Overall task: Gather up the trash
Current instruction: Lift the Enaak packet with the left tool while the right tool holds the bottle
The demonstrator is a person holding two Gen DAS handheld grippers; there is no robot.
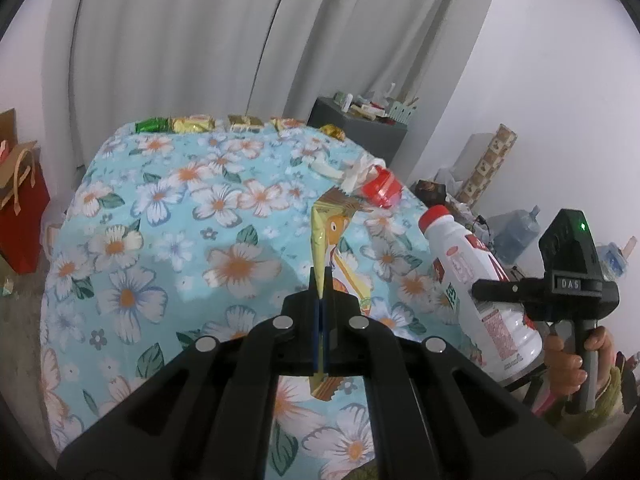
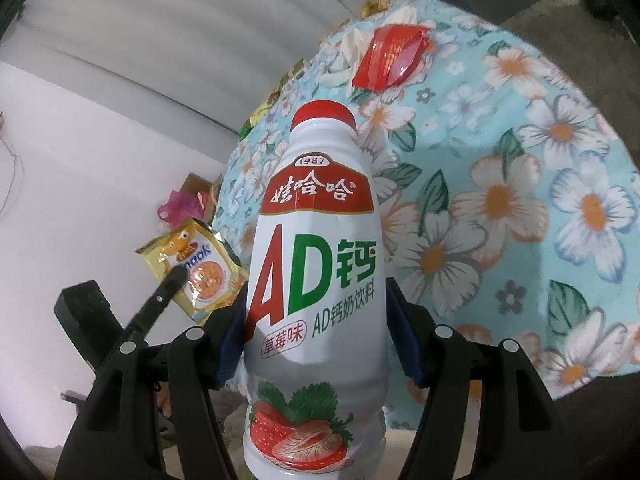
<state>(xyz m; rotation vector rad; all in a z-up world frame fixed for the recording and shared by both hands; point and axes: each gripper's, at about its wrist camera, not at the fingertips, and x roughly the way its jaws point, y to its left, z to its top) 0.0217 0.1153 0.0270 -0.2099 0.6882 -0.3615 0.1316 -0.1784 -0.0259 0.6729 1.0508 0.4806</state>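
Both grippers loaded, lifted above the floral-covered table (image 1: 132,216).
Left gripper (image 1: 322,280) pinches a yellow snack wrapper (image 1: 329,232); right gripper (image 2: 316,320) clamps the milk bottle (image 2: 316,264). Red wrapper (image 2: 390,58) and foil candies (image 1: 192,124) remain uncollected.

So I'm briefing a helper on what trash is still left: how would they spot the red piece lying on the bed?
Start at the floral blue bedspread and go to its edge nearest the grey cabinet. There a crumpled red plastic wrapper lies beside scrunched white tissue. It is the only shiny red item on the cloth; the gold and green packets line the far edge.
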